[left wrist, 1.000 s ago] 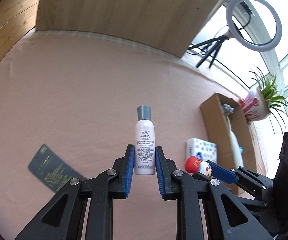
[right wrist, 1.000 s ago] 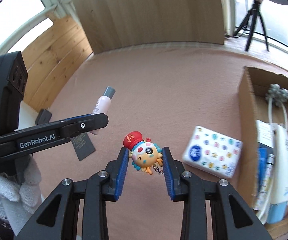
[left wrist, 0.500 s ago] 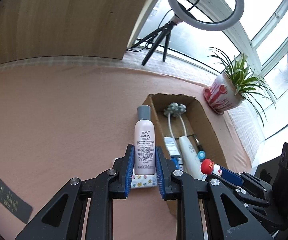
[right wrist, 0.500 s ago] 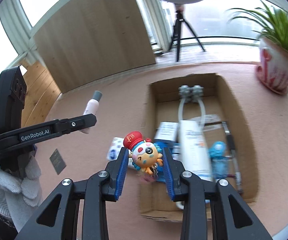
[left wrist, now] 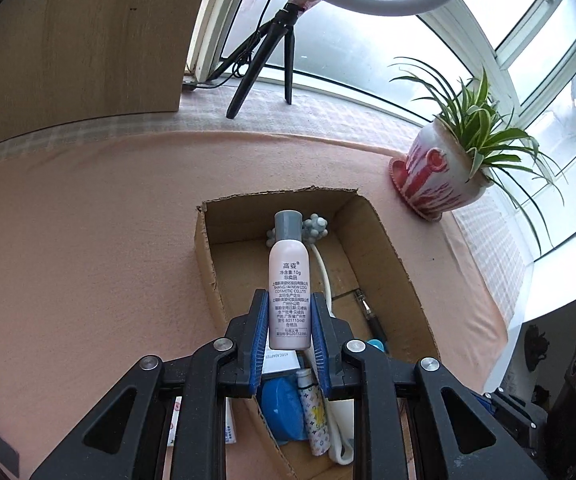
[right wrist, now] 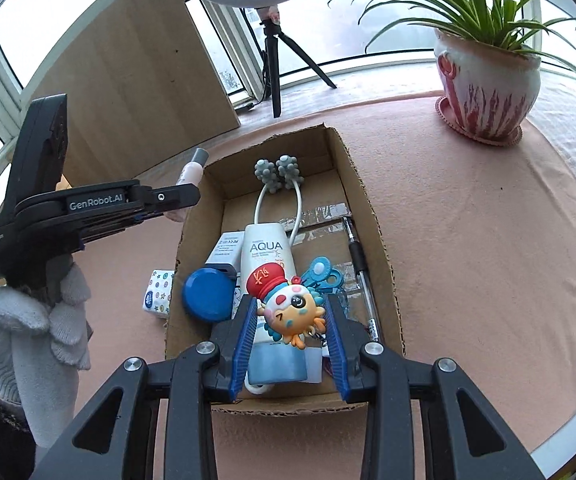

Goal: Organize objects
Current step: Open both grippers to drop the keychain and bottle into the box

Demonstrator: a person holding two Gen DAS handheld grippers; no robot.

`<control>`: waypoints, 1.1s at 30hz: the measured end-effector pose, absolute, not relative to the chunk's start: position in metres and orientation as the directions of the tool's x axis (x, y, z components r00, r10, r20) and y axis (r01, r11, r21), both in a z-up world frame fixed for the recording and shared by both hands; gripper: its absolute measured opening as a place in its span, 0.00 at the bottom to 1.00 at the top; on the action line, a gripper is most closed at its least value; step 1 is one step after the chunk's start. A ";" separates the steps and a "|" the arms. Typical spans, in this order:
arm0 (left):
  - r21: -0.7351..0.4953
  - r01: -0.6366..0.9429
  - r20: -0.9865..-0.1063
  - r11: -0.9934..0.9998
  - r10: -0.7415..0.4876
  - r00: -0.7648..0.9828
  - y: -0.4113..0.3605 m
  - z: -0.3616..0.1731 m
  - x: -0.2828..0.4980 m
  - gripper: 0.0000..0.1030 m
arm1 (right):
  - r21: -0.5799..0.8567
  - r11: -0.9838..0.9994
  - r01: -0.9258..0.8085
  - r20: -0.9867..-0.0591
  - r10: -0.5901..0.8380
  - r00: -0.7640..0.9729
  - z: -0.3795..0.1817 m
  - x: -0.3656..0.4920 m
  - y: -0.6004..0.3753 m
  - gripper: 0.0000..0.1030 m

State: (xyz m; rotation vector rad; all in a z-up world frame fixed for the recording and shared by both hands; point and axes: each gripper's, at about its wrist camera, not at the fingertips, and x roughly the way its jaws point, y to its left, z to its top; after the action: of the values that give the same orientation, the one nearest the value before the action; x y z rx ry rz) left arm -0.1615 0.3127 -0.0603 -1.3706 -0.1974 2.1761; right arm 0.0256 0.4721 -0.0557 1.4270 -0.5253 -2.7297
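My left gripper (left wrist: pixel 289 334) jaws clamp the pink bottle (left wrist: pixel 289 285), my right gripper (right wrist: pixel 291 330) jaws the clown toy (right wrist: pixel 286 307), both above the crowded cardboard box (right wrist: pixel 371 216); dropped, either could bounce out.

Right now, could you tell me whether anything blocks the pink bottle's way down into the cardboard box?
Nothing visible blocks it. The left tool holds the pink bottle over the open cardboard box, whose far end is mostly bare floor apart from a grey massager.
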 end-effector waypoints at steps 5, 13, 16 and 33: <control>-0.372 -0.358 -0.811 -0.857 0.487 -0.324 0.328 -0.076 -0.170 0.21 | 0.305 -0.943 -0.134 -0.798 -0.177 -0.576 -0.060 0.026 0.477 0.30; -0.355 -0.367 -0.828 -0.860 0.472 -0.304 0.336 -0.082 -0.171 0.33 | 0.318 -0.941 -0.119 -0.799 -0.198 -0.568 -0.063 0.026 0.477 0.36; -0.343 -0.364 -0.824 -0.866 0.464 -0.326 0.329 -0.076 -0.169 0.40 | 0.331 -0.934 -0.135 -0.796 -0.199 -0.572 -0.062 0.026 0.480 0.42; -0.388 -0.244 -0.828 -0.889 0.452 -0.331 0.236 -0.087 -0.172 0.39 | 0.367 -0.914 -0.175 -0.786 -0.204 -0.583 -0.057 0.032 0.480 0.43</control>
State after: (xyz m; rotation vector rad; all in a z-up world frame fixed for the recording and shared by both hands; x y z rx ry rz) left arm -0.1716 0.2358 -0.0868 -1.4896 -0.2685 2.2459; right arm 0.0323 0.4800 -0.0571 1.4262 -0.6483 -2.7033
